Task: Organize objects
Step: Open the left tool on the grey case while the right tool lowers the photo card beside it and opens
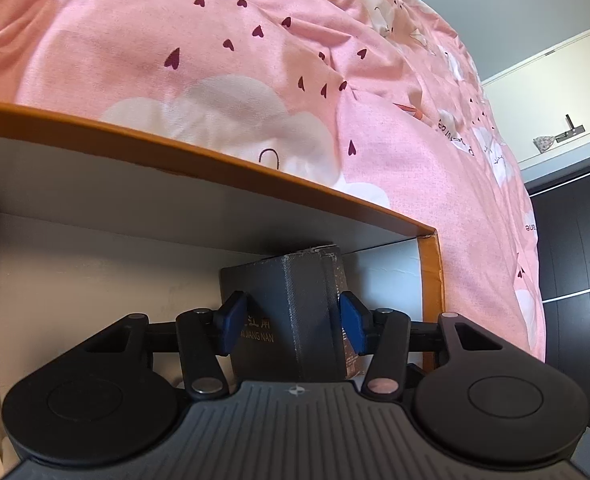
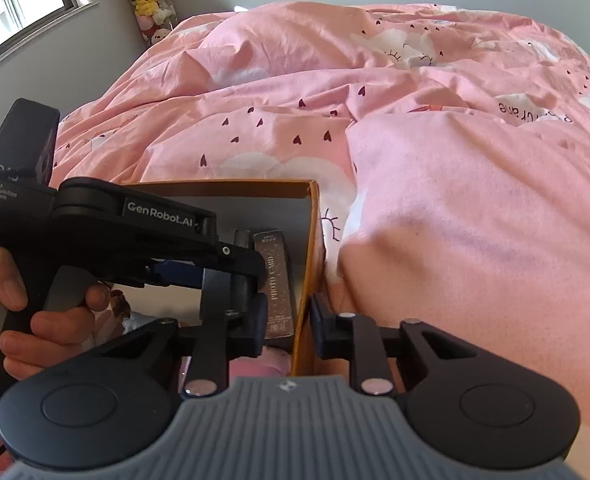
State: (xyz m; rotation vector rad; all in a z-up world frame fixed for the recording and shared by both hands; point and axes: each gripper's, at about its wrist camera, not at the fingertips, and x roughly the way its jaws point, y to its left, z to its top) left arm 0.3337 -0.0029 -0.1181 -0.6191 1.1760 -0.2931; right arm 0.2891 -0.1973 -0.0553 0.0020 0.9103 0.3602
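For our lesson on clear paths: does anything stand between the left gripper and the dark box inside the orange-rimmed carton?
Nothing visible does. The dark box stands directly between the blue pads of the left gripper, inside the carton, near its right wall.

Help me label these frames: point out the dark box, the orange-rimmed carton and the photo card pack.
dark box (image 1: 291, 312): left wrist view, front corner edge.
orange-rimmed carton (image 1: 215, 164): left wrist view, far rim.
photo card pack (image 2: 279, 284): right wrist view, printed face.

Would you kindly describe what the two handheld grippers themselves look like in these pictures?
Both are matte black with ribbed grey bases, round side housings and silver pivot pins. The left gripper has blue finger pads. Its body reads "GenRobot.AI" and "Data Acquisition System". The right gripper looks alike. No sleeves show.
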